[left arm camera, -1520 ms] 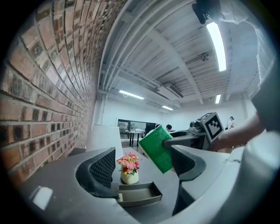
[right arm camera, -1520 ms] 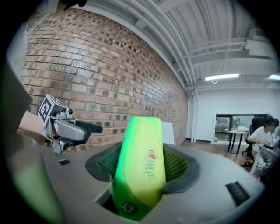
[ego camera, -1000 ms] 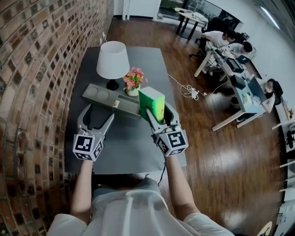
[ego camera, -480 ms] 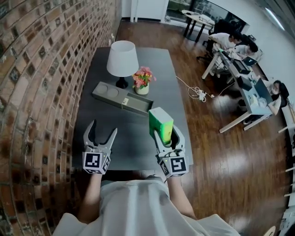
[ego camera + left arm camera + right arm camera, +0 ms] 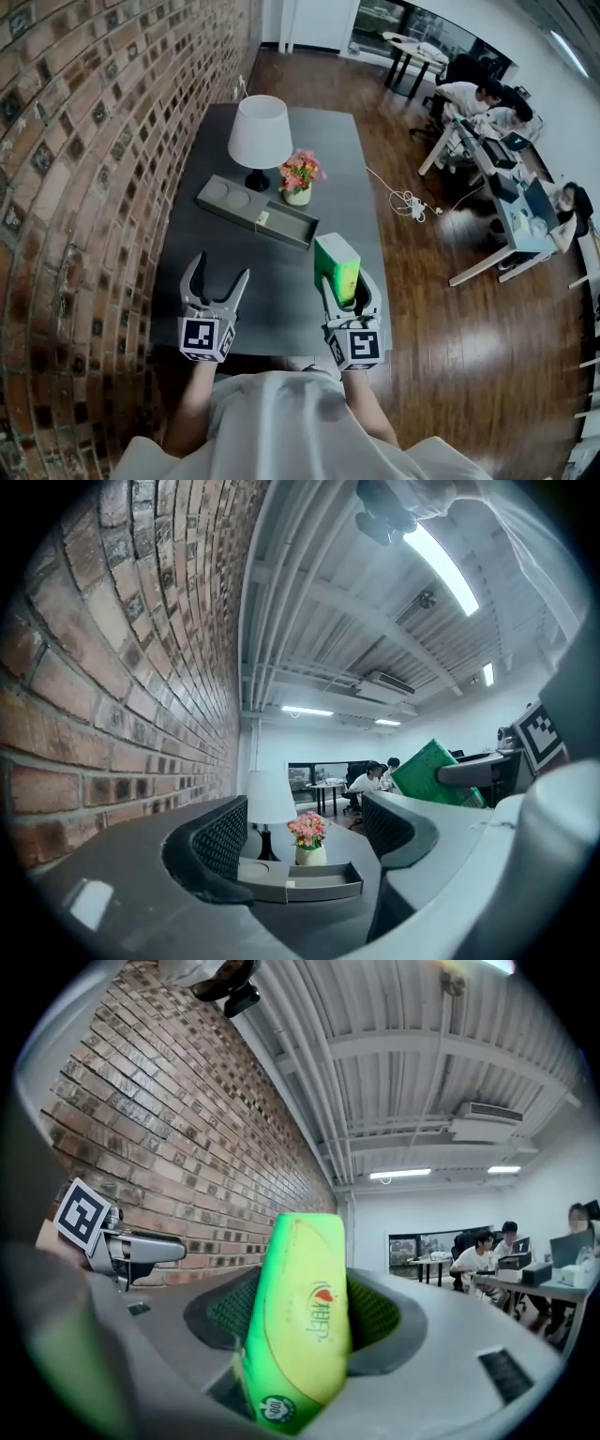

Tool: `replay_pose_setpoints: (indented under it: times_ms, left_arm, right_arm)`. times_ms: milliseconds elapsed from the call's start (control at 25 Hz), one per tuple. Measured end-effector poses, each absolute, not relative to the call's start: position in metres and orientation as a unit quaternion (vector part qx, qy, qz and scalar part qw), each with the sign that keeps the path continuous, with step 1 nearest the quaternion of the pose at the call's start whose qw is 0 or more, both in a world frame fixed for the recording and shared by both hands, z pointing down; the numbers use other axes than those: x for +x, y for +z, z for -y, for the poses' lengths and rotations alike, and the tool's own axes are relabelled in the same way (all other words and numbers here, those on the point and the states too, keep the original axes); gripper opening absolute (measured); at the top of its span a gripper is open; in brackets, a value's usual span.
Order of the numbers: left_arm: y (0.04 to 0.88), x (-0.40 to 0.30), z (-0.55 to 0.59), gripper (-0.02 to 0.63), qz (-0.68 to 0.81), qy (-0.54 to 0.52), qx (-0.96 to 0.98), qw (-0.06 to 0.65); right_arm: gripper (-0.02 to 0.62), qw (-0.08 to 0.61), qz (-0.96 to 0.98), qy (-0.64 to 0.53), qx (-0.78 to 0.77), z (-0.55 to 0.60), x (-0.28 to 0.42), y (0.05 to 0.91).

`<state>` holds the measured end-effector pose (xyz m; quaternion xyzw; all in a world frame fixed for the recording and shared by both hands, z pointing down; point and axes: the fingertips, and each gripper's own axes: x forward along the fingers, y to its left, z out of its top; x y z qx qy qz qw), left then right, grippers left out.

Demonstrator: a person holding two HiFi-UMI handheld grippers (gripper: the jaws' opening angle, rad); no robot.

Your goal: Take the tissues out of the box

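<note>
Tissue box (image 5: pixel 336 263): green, with a yellow-green narrow face carrying a small red mark and print; stands on end between the pads of the right claw, over the near right edge of the worktop
Right claw (image 5: pixel 349 281): pressed in on the tissue box from both sides, the ribbed pads against its broad faces; marker cube nearest the person
Left claw (image 5: pixel 220 272): spread wide, level with the right claw and well apart from it, over the near left of the worktop; its own view shows the tray and flowers far off through the gap
Worktop (image 5: pixel 272 286): dark grey, long, set against the wall on the left
Tray (image 5: pixel 253 211): grey, oblong, lying slantwise mid-worktop, two round hollows at its left end
Lamp (image 5: pixel 260 133): white shade, dark base, just beyond the tray
Flowers (image 5: pixel 300 175): pink and orange, in a pale pot right of the lamp, beside the tray
Brick wall (image 5: pixel 75 141): runs along the left
Floor (image 5: pixel 422 300): dark wood, right of the worktop
People (image 5: pixel 487 98): seated at desks, far right
</note>
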<state>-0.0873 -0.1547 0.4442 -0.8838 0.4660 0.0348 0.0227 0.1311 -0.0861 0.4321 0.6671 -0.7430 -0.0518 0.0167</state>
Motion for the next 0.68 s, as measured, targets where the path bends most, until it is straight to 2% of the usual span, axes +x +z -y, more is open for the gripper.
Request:
replay_pose_setpoints:
  times_ms: [400, 480, 680]
  left_arm:
    - [0.440, -0.080, 0.163, 0.364, -0.479, 0.049, -0.876, 0.021]
    - [0.438, -0.084, 0.161, 0.320, -0.483, 0.056, -0.873, 0.022]
    - [0.441, -0.092, 0.163, 0.318, -0.495, 0.042, -0.868, 0.017]
  right_arm:
    - [0.279, 0.024, 0.742, -0.057, 0.667, 0.097, 0.135, 0.430]
    - [0.279, 0.027, 0.744, -0.055, 0.665, 0.096, 0.136, 0.428]
    - [0.279, 0.036, 0.747, -0.052, 0.662, 0.095, 0.144, 0.424]
